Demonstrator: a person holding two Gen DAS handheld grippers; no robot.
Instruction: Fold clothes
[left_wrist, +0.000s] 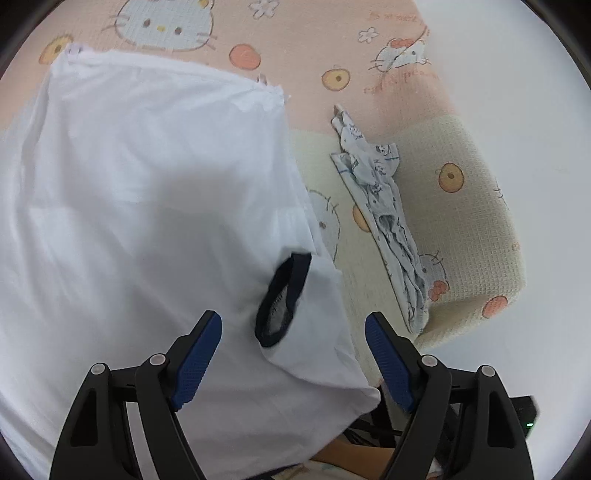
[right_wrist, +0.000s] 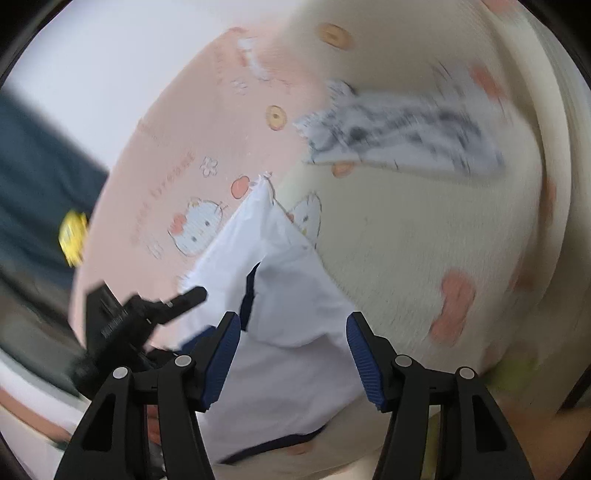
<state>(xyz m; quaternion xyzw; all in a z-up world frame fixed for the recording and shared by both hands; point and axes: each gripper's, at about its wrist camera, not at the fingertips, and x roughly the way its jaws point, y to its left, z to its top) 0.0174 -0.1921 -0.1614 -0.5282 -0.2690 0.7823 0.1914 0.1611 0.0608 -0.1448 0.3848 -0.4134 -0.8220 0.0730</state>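
Observation:
A white garment (left_wrist: 147, 192) with a navy-trimmed opening (left_wrist: 282, 302) lies spread on a pink and cream cartoon-cat blanket (left_wrist: 314, 44). My left gripper (left_wrist: 293, 354) hangs just above the garment's near edge, open, and its blue pads touch no cloth. In the blurred right wrist view the same white garment (right_wrist: 280, 288) lies folded with navy trim showing. My right gripper (right_wrist: 293, 354) is open over it, pads apart from the fabric. The left gripper (right_wrist: 147, 314) appears there as a black shape at the left.
A small folded garment with a printed pattern (left_wrist: 376, 206) lies on the cream part of the blanket to the right, also blurred in the right wrist view (right_wrist: 399, 129). The blanket's edge (left_wrist: 509, 258) meets a white surface. A dark blue mass (right_wrist: 33, 166) and a yellow object (right_wrist: 74, 232) sit at the left.

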